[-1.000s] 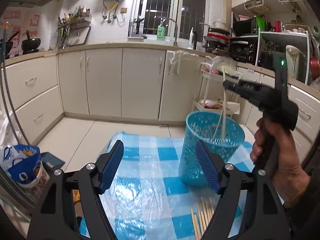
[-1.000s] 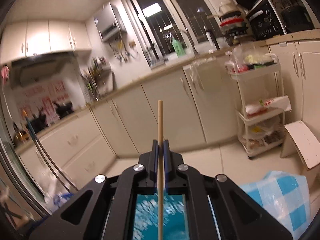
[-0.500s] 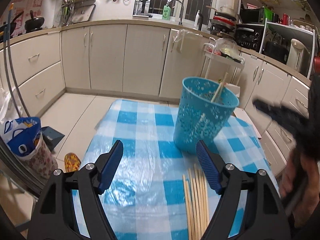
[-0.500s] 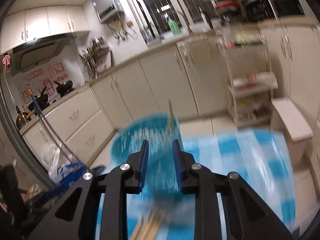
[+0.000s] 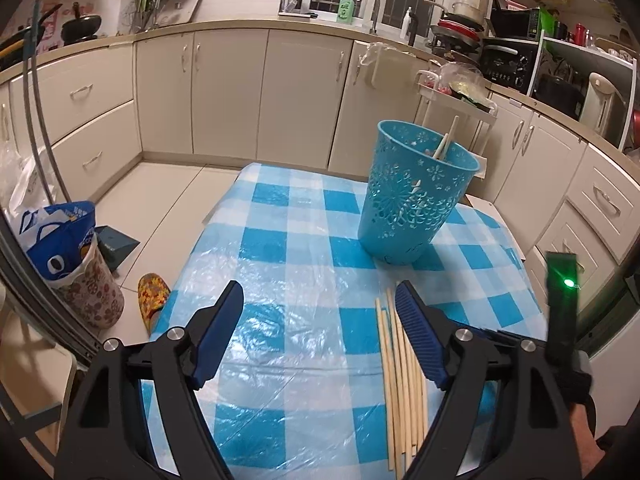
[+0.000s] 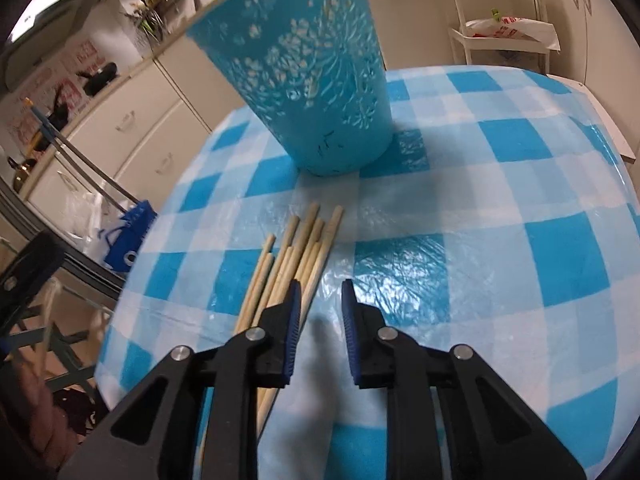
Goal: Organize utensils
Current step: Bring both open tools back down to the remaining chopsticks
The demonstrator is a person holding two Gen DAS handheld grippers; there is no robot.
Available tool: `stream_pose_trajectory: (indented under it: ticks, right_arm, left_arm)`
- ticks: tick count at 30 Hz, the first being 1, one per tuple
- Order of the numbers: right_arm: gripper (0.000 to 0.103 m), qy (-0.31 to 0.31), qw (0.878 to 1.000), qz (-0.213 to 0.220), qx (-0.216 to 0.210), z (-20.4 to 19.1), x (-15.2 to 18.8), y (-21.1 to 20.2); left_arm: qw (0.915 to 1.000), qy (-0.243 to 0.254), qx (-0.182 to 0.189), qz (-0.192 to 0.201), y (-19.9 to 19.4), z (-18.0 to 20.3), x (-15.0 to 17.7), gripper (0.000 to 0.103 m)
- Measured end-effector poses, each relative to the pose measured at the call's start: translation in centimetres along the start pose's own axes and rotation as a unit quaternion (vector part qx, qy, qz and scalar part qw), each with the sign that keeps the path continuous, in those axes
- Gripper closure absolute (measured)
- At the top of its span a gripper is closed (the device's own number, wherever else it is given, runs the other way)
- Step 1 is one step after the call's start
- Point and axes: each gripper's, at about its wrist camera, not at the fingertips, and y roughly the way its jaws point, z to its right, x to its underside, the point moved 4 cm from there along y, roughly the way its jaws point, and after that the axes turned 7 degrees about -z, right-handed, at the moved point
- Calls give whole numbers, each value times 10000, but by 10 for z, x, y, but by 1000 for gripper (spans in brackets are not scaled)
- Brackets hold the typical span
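Observation:
A blue perforated plastic holder (image 5: 416,196) stands on the blue checked tablecloth (image 5: 288,240), with chopsticks (image 5: 446,142) leaning inside it. Several loose wooden chopsticks (image 5: 400,376) lie in a bundle on the cloth in front of it. My left gripper (image 5: 320,304) is open and empty, hovering above the cloth left of the bundle. In the right wrist view the holder (image 6: 308,80) is straight ahead. My right gripper (image 6: 320,292) is open and empty, low over the cloth, its left finger over the right side of the bundle (image 6: 296,252).
The table edge (image 5: 200,232) drops off on the left to the tiled floor, where a blue bag (image 5: 56,248) and a slipper (image 5: 152,296) lie. Kitchen cabinets (image 5: 240,92) run behind. A white shelf cart (image 6: 504,36) stands beyond the table.
My right gripper let a chopstick go into the holder, opened, and swung down to the loose bundle. My left gripper rose and pulled back, showing more of the table.

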Motion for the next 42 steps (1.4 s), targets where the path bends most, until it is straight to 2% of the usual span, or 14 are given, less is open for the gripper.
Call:
stream_pose_trajectory:
  ticks: [11, 16, 23, 28, 33, 42]
  right_arm:
    - [83, -678, 9946, -186, 757, -9, -7, 9]
    - [87, -1060, 9882, -339, 1054, 6, -3, 2]
    - [87, -1158, 9879, -385, 957, 24, 3, -9]
    - [86, -1005, 9915, -313, 760, 30, 4, -13]
    - [86, -915, 9936, -255, 606, 33, 4, -14]
    - [86, -857, 9949, -198, 491, 36, 4, -16]
  left_arm:
    - [9998, 2, -12, -218, 11, -4, 11, 28]
    - [9971, 475, -20, -597, 40, 19, 18, 28]
    - [9892, 868, -79, -1175, 90, 43, 25, 28]
    - [9837, 1004, -268, -1465, 113, 48, 27, 28]
    - [9794, 1071, -454, -1650, 127, 46, 30, 28]
    - [9771, 1121, -556, -1723, 133, 50, 29, 28]
